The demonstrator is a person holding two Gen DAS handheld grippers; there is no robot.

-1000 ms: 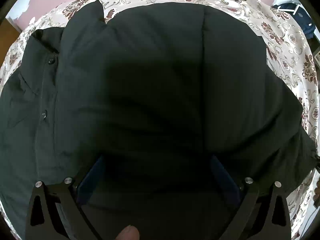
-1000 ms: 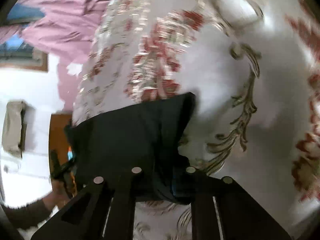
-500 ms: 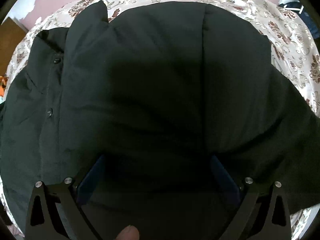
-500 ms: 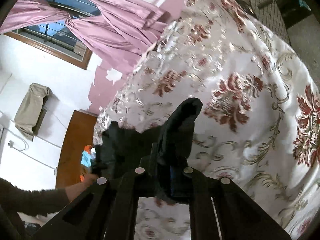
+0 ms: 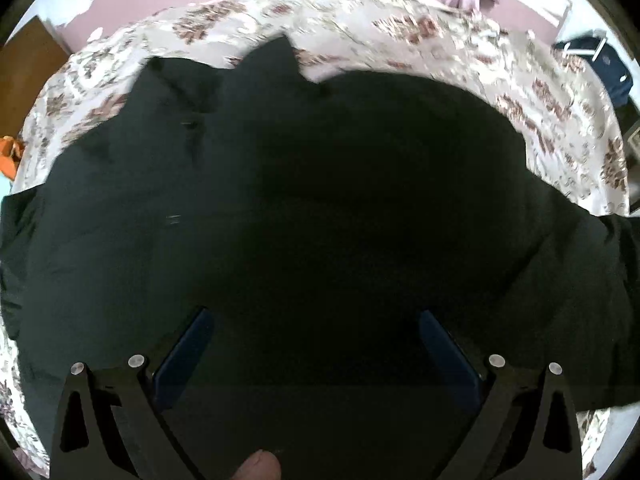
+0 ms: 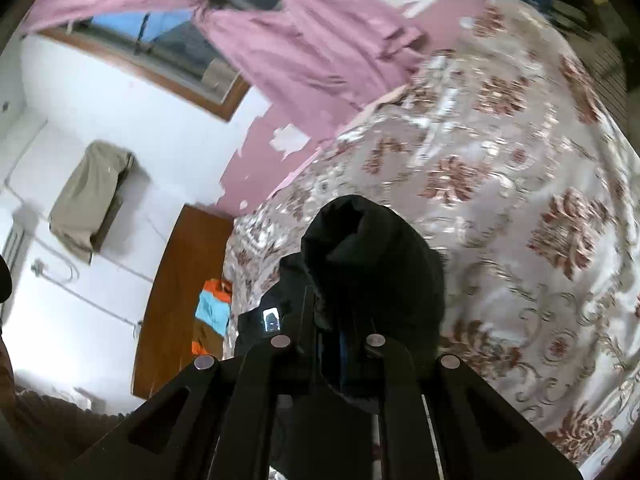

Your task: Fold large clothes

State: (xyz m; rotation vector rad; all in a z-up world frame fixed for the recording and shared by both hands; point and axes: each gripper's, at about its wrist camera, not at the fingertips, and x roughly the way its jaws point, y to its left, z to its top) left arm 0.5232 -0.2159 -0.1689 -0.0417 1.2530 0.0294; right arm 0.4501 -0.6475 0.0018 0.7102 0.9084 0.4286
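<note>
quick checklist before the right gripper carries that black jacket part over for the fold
1. Right gripper shut on a bunch of the black jacket: ok.
2. Pinched cloth lifted off the floral bedspread: ok, it stands up above the jaws.
3. Left gripper clear of the cloth: ok, jaws wide open over the jacket body, nothing pinched.
4. Jacket body lying flat for the fold: cannot tell, the picture is dark and blurred.
5. Bedspread free of other things where the fold lands: ok in what shows.
6. How much cloth is in the right grip: cannot tell, the fingers hide it.
</note>
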